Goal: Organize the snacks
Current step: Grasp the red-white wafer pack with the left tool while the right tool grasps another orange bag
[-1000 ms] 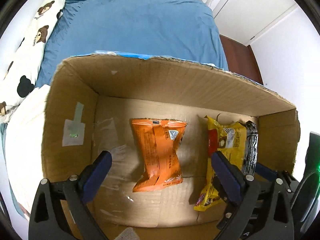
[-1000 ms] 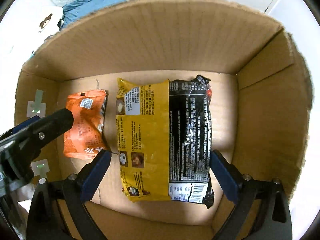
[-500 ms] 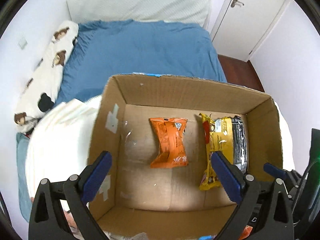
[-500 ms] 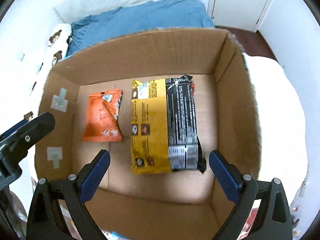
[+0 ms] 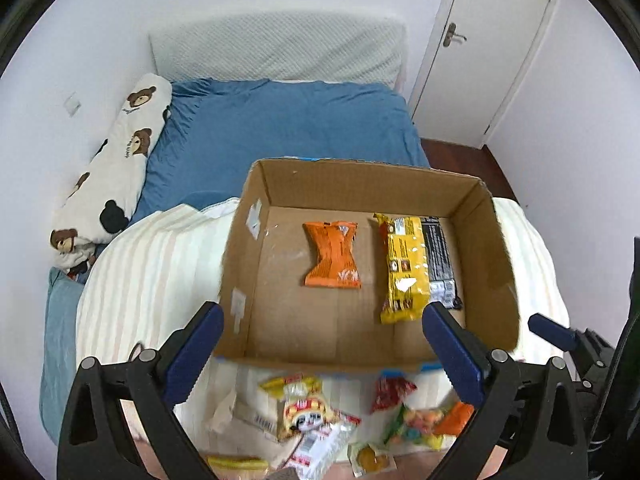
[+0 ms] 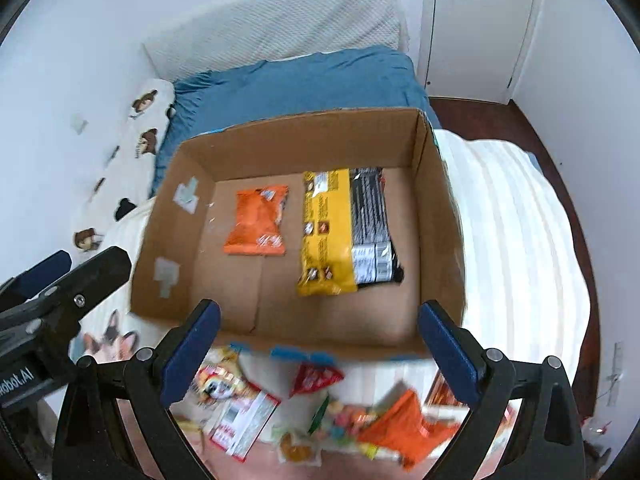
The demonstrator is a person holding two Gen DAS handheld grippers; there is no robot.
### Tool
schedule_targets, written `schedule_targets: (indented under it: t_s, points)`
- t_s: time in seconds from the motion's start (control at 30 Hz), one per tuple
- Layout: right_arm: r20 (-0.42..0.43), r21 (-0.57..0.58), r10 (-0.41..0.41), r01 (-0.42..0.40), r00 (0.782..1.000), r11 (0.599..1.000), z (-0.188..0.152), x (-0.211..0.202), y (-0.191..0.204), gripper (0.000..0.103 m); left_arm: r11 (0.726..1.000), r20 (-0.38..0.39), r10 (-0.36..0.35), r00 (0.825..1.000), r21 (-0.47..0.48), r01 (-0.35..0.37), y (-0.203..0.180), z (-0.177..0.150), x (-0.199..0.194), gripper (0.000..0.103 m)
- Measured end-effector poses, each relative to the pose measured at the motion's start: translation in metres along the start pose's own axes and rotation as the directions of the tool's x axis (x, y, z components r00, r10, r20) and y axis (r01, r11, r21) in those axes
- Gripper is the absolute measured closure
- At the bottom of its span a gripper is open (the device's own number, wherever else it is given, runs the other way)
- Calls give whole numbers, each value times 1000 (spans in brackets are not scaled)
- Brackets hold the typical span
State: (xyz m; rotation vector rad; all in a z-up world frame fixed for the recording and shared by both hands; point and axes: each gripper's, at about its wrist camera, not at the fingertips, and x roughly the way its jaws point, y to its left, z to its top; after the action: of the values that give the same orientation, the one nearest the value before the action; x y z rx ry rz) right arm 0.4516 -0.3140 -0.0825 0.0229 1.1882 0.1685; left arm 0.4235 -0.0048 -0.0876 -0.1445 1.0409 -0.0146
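Cardboard box (image 5: 492, 248) sits open on a cream striped blanket (image 5: 160, 264) at the near end of a bed with a blue sheet (image 5: 280, 128). Inside it, an orange snack packet (image 5: 331, 254) lies flat near the middle of the floor, and a yellow-and-black snack bag (image 5: 416, 260) lies flat to its right, the two apart. Both grippers hang above the near side of the box. The left gripper (image 5: 320, 356) has its blue-padded jaws spread wide and holds nothing; the right gripper (image 6: 318, 354) is likewise spread wide and empty. Below the box's near wall, loose snack packets (image 6: 320, 412) lie scattered and blurred, among them a red packet (image 5: 390, 392) and a white panda-print packet (image 5: 304, 412).
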Motion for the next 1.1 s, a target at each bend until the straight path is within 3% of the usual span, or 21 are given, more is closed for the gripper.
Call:
schedule_targets:
  t_s: [0.2, 0.3, 0.43, 0.63, 0.73, 0.8, 0.87, 0.93, 1.03, 1.07, 1.1]
  points:
    - [-51, 99, 62, -56, 997, 993, -60, -13, -25, 2, 998, -40, 55, 998, -22, -55, 25, -65, -17, 1]
    - [-82, 191, 68, -51, 994, 980, -92, -2, -50, 2, 996, -111, 85, 990, -12, -87, 34, -106, -2, 1]
    - [-128, 310, 49, -7, 991, 951, -124, 19, -89, 2, 995, -243, 91, 966, -4, -95, 39, -150, 40, 1]
    - [-197, 397, 53, 30, 979, 917, -138, 66, -123, 2, 998, -358, 69, 931, 24, -65, 26, -183, 101, 1]
    - [-219, 198, -39, 84, 975, 977, -122, 75, -104, 2, 997, -387, 71, 919, 64, -50, 16, -189, 119, 1]
    - [-256, -19, -109, 108, 961, 994, -116, 81, -80, 2, 995, -396, 76, 915, 90, -43, 12, -192, 125, 1]
    - [-265, -227, -200, 140, 943, 964, -115, 88, -62, 2, 994, -399, 77, 914, 104, -38, 8, -194, 129, 1]
    - [-271, -401, -297, 173, 916, 900, -120, 99, -48, 2, 993, -406, 76, 911, 113, -32, 5, -197, 133, 1]
    - [-297, -519, -350, 158, 888, 840, -129, 121, -42, 3, 993, -416, 68, 907, 113, -22, 0, -199, 141, 1]
    - [-308, -525, -354, 152, 883, 837, -131, 126, -43, 8, 993, -419, 68, 906, 114, -21, -3, -200, 145, 1]
    - [-321, -512, -354, 153, 879, 845, -131, 132, -47, 26, 993, -420, 71, 905, 118, -23, -4, -200, 147, 1]
